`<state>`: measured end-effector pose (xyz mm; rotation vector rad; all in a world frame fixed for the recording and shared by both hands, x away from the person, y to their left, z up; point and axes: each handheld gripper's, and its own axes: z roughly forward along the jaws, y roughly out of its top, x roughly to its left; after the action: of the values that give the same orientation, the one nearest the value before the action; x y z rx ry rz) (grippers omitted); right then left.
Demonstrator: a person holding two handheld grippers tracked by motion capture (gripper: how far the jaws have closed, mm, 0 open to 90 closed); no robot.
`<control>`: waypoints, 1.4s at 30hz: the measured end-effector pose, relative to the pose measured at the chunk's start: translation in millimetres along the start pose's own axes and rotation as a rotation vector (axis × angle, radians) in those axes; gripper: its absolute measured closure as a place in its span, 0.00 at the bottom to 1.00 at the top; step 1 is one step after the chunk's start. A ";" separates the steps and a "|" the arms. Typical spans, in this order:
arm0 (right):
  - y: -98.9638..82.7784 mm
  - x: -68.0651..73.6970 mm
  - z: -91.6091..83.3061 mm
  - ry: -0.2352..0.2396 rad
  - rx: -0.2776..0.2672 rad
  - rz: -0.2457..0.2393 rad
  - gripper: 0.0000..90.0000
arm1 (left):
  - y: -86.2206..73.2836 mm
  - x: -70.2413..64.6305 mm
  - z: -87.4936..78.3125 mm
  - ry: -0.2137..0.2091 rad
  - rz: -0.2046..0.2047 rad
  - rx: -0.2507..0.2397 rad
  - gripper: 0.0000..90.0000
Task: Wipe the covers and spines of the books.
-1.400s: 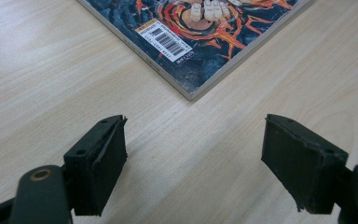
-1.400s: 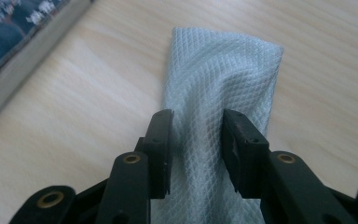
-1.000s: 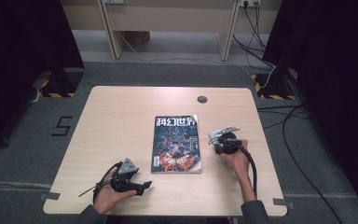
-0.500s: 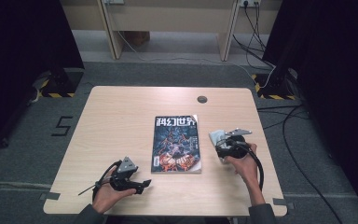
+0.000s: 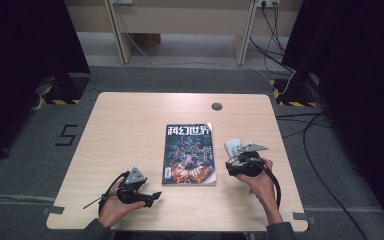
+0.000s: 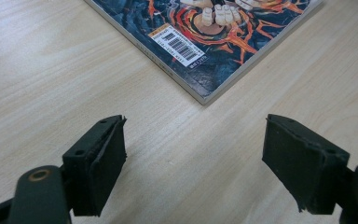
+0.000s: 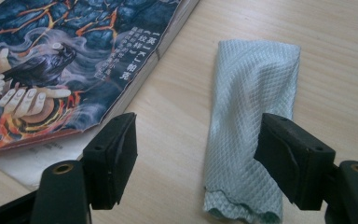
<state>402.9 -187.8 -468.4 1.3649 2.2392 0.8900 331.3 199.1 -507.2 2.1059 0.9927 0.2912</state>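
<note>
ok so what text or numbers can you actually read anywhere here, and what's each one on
"科幻世界": the title across the top of the magazine cover, high view.
"5": painted on the floor left of the table.
Barcode label on the magazine cover, left gripper view: digits too small to read.
Column of white characters on the cover, right gripper view: too blurred to read.

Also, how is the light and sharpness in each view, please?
High view: table evenly lit, surroundings dark, magazine small and soft. Left gripper view: sharp barcode, no glare. Right gripper view: cloth weave crisp, faint sheen on the magazine cover.
</note>
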 end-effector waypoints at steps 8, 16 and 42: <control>-5.6 11.6 -9.8 0.014 -0.018 -0.018 0.32 | -0.8 -0.3 -0.9 0.000 -0.002 -0.001 0.23; -12.5 24.2 -19.7 0.027 -0.038 -0.038 0.30 | -1.6 0.3 -1.5 -0.002 0.002 -0.002 0.23; -53.6 53.7 -22.4 0.075 -0.003 -0.078 0.21 | -3.0 -3.7 1.7 -0.014 0.026 0.020 0.22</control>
<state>329.6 -165.1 -487.9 1.2537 2.3287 0.9315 328.0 196.6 -510.2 2.1376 0.9640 0.2801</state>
